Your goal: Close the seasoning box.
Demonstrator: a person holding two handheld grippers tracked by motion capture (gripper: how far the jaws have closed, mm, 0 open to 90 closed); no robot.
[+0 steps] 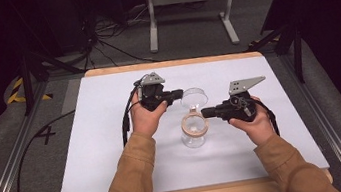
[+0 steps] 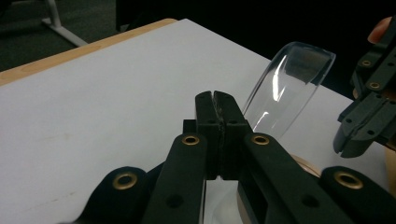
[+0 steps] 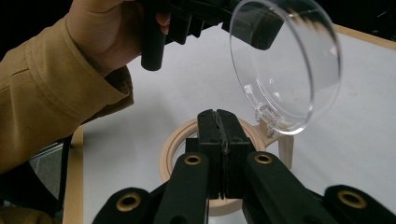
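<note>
Right gripper (image 3: 218, 122) (jaws together) over jar (image 3: 187, 149), lid (image 3: 289, 70) beyond.

left hand-held gripper (image 2: 218, 100) jaws together | clear lid (image 2: 289, 88) tilted beside | white table (image 2: 93, 107)

The white table top (image 1: 115, 149) is brightly and evenly lit from above, while the room around it falls into near black, so the floor and stands behind read dimly. Shadows on the surface are soft and faint. In the high view the picture is somewhat soft and low in detail. The clear lid (image 3: 285, 65) carries thin white glare streaks along its rim. In both gripper views the nearest black jaws look slightly blurred, perhaps from closeness to the lens.
</note>
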